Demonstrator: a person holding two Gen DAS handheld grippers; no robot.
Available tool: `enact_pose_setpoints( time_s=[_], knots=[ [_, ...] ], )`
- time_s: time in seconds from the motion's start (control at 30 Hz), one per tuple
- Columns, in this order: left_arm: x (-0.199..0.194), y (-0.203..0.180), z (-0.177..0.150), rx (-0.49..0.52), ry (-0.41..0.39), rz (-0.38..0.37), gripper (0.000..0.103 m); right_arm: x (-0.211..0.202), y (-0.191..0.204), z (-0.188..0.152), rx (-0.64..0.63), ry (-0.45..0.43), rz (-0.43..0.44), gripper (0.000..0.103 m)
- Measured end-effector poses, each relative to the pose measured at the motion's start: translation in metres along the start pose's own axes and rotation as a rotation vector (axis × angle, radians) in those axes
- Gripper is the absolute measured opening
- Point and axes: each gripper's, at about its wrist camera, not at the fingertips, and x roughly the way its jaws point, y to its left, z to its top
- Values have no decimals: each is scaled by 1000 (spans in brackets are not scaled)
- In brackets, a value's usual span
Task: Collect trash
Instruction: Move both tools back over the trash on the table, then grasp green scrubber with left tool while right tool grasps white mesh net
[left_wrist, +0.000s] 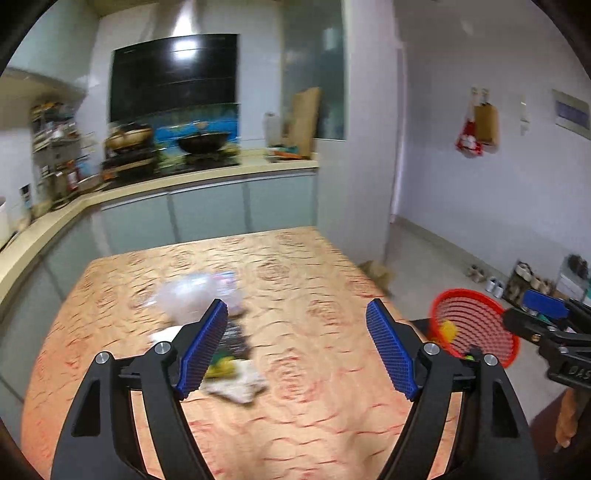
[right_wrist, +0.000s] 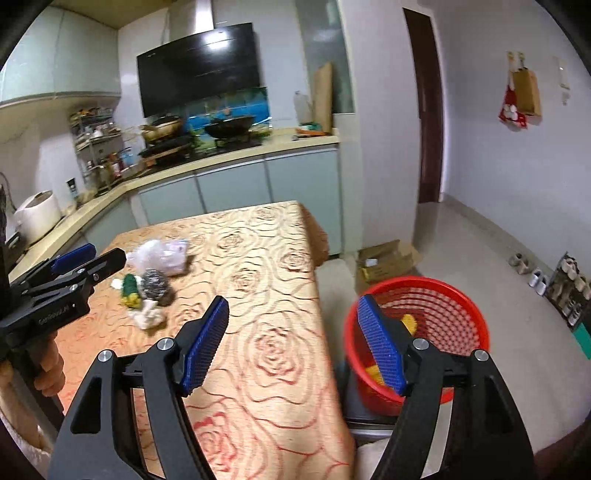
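Trash lies in a cluster on the orange rose-patterned table (right_wrist: 258, 295): a clear plastic bag (right_wrist: 159, 254), a steel scourer (right_wrist: 155, 284), a green and yellow wrapper (right_wrist: 130, 290) and a crumpled white tissue (right_wrist: 147, 314). In the left wrist view the plastic bag (left_wrist: 192, 295) and the tissue (left_wrist: 240, 384) show blurred behind my left finger. A red mesh basket (right_wrist: 443, 314) stands off the table's right edge, with something yellow inside. My left gripper (left_wrist: 297, 347) is open and empty above the table, just right of the trash. My right gripper (right_wrist: 295, 343) is open and empty over the table's right edge, beside the basket.
A kitchen counter (right_wrist: 221, 151) with a wok, pans and a rice cooker (right_wrist: 37, 216) runs behind and to the left of the table. A cardboard box (right_wrist: 388, 258) sits on the floor beyond the basket. Shoes (right_wrist: 535, 277) line the right wall.
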Motion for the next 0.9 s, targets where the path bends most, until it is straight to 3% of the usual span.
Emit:
enact_pose_setpoints(
  time_s=[0.17, 0.33, 0.5, 0.63, 0.83, 0.9],
  knots=[
    [-1, 46, -3, -72, 21, 87, 75, 3, 19, 1, -23, 1, 36, 70],
    [8, 64, -4, -93, 45, 114, 75, 11, 28, 1, -25, 9, 61, 70],
    [38, 68, -10, -113, 110, 88, 75, 17, 26, 0, -17, 19, 63, 70],
    [70, 58, -21, -82, 162, 101, 75, 23, 20, -2, -5, 28, 54, 70],
    [103, 67, -31, -122, 218, 119, 74, 30, 9, -3, 17, 45, 45, 70],
    [108, 70, -32, -130, 225, 126, 67, 32, 6, -4, 21, 47, 42, 70]
  ],
)
